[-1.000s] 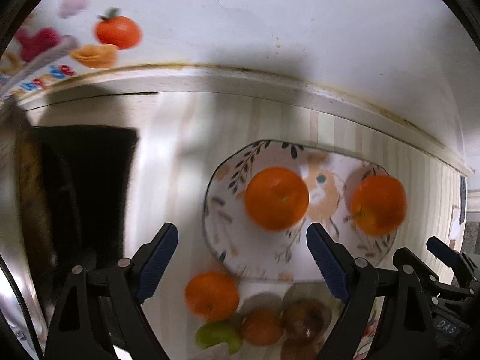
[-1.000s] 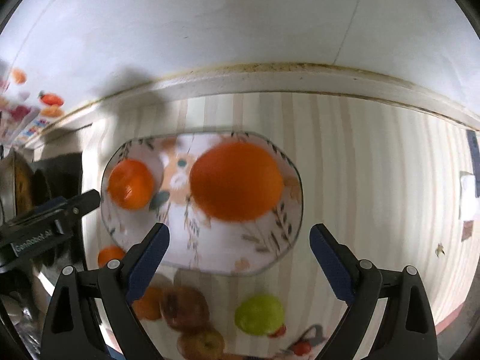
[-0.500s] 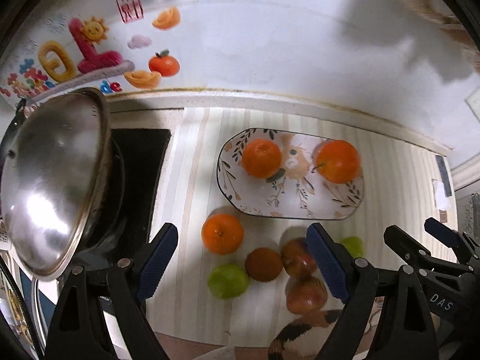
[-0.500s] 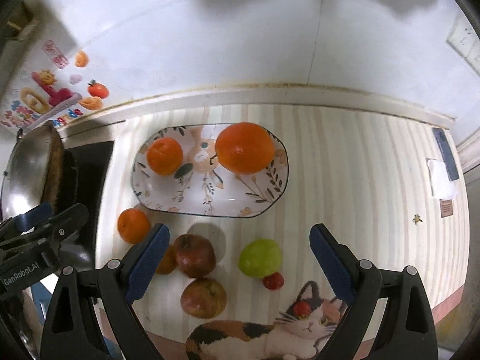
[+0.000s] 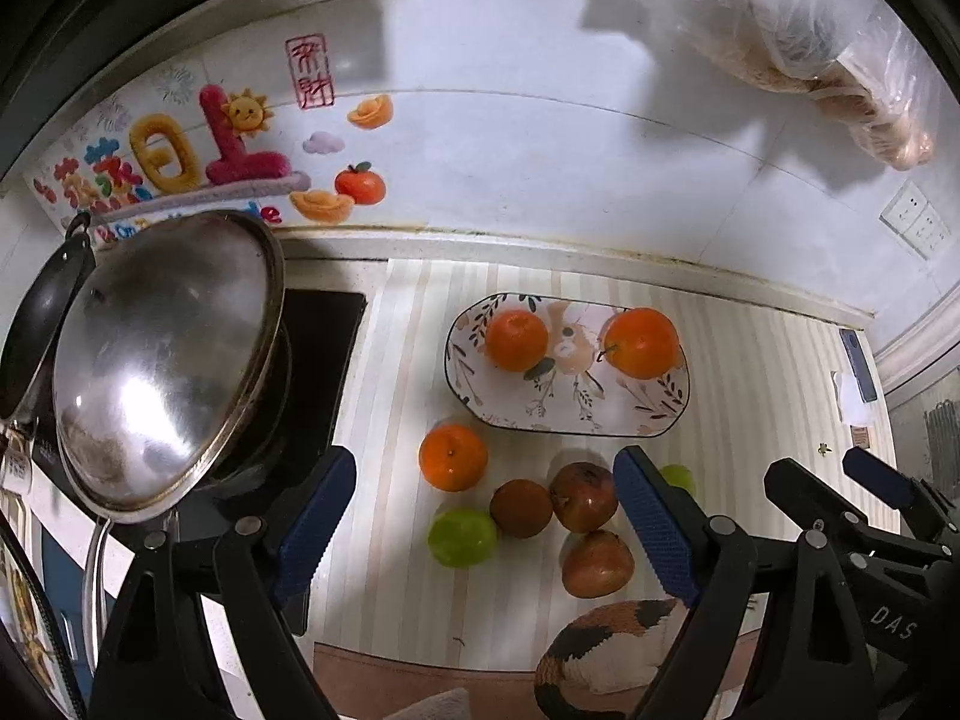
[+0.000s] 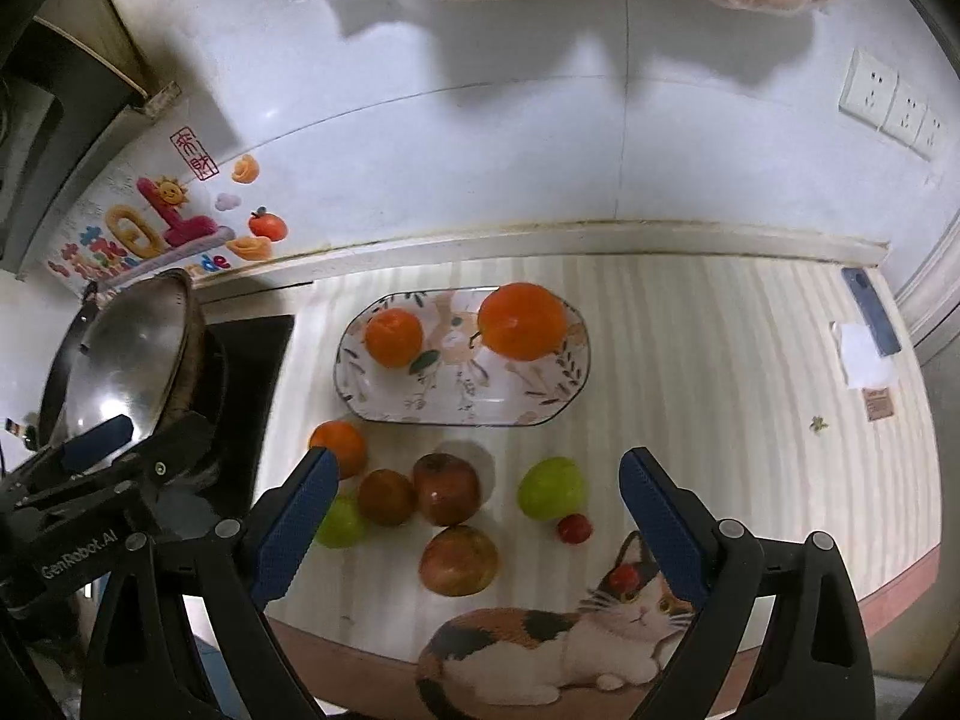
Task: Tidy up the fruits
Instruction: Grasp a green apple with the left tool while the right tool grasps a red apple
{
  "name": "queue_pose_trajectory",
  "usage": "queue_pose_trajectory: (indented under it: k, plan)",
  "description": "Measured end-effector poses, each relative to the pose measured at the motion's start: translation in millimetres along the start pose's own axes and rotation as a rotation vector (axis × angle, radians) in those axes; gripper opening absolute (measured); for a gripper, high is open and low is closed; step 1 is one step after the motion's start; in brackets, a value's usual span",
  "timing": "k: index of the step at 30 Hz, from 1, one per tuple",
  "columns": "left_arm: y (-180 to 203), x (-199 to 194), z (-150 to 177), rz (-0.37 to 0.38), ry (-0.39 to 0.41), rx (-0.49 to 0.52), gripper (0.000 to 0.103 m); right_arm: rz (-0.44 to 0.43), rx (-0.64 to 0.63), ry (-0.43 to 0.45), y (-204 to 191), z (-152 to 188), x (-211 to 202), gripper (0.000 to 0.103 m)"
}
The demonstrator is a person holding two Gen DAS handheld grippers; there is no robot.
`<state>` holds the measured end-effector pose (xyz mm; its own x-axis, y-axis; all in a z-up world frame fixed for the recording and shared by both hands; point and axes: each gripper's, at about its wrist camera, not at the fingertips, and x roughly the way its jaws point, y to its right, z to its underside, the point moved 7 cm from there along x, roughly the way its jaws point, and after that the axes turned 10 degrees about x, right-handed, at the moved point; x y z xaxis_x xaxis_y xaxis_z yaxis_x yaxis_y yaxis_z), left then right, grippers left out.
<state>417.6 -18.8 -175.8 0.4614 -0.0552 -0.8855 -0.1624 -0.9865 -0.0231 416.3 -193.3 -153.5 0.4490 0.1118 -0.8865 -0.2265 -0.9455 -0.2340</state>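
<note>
A flowered oval plate (image 5: 654,414) (image 6: 456,408) holds a small orange (image 5: 516,340) (image 6: 393,338) and a larger orange (image 5: 641,342) (image 6: 523,321). In front of it on the striped counter lie a loose orange (image 5: 452,457) (image 6: 339,446), a brown fruit (image 5: 521,507) (image 6: 387,496), two red apples (image 5: 583,496) (image 6: 459,560), two green fruits (image 5: 462,537) (image 6: 551,487) and a small red fruit (image 6: 574,528). My left gripper (image 5: 485,525) and right gripper (image 6: 473,531) are both open and empty, held high above the loose fruit.
A steel wok lid (image 5: 162,354) (image 6: 129,363) sits on a black stove (image 5: 318,348) at the left. A tiled wall with stickers (image 5: 198,150) is behind. A cat picture (image 6: 570,636) marks the counter's front edge. A phone (image 6: 870,312) and paper lie far right. Bags hang above.
Both grippers have pulled back and up from the plate. The view has widened from the two oranges to the whole counter. Both stayed open.
</note>
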Motion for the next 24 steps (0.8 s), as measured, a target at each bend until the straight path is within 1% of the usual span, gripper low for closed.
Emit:
queue_pose_trajectory:
  k: [3, 7, 8, 10, 11, 14, 16, 18, 19, 21, 23, 24]
  plan:
    - [-6.5, 6.1, 5.1, -0.003, -0.019, -0.013, 0.088, -0.011, 0.016, -0.024, 0.6, 6.5, 7.7, 0.097]
    - [-12.1, 28.1, 17.0, -0.021, -0.075, -0.006, 0.089, -0.017, 0.045, -0.092, 5.3, 19.5, 36.4, 0.097]
    - [-12.4, 35.4, 20.5, -0.030, -0.094, 0.003, 0.095, -0.023, 0.054, -0.121, 6.9, 24.8, 47.4, 0.097]
    - [-13.7, 53.1, 29.5, -0.045, -0.132, 0.015, 0.098, -0.034, 0.077, -0.182, 10.8, 36.8, 69.3, 0.097]
    - [-14.2, 60.8, 33.6, -0.046, -0.147, 0.017, 0.098, -0.047, 0.088, -0.223, 12.0, 45.0, 83.0, 0.097]
    - [-17.3, 92.6, 52.7, -0.042, -0.226, 0.010, 0.098, -0.053, 0.116, -0.339, 15.7, 70.6, 122.9, 0.097]
    - [-18.7, 115.3, 67.3, -0.033, -0.295, 0.005, 0.098, -0.042, 0.133, -0.404, 19.5, 86.9, 148.0, 0.097]
    - [-20.3, 134.8, 82.7, -0.042, -0.367, 0.007, 0.098, -0.025, 0.164, -0.469, 24.9, 103.3, 171.2, 0.097]
    - [-19.3, 144.0, 90.2, -0.030, -0.391, 0.009, 0.098, -0.023, 0.180, -0.504, 26.9, 111.3, 181.8, 0.096]
    - [-17.9, 156.1, 99.5, -0.033, -0.423, 0.019, 0.098, -0.022, 0.208, -0.543, 30.0, 122.0, 197.0, 0.094]
    - [-13.9, 167.3, 105.3, -0.025, -0.439, 0.034, 0.098, -0.022, 0.213, -0.563, 29.8, 127.6, 205.5, 0.081]
    - [-11.8, 172.8, 107.3, -0.025, -0.450, 0.044, 0.098, -0.022, 0.215, -0.571, 30.0, 130.0, 208.9, 0.078]
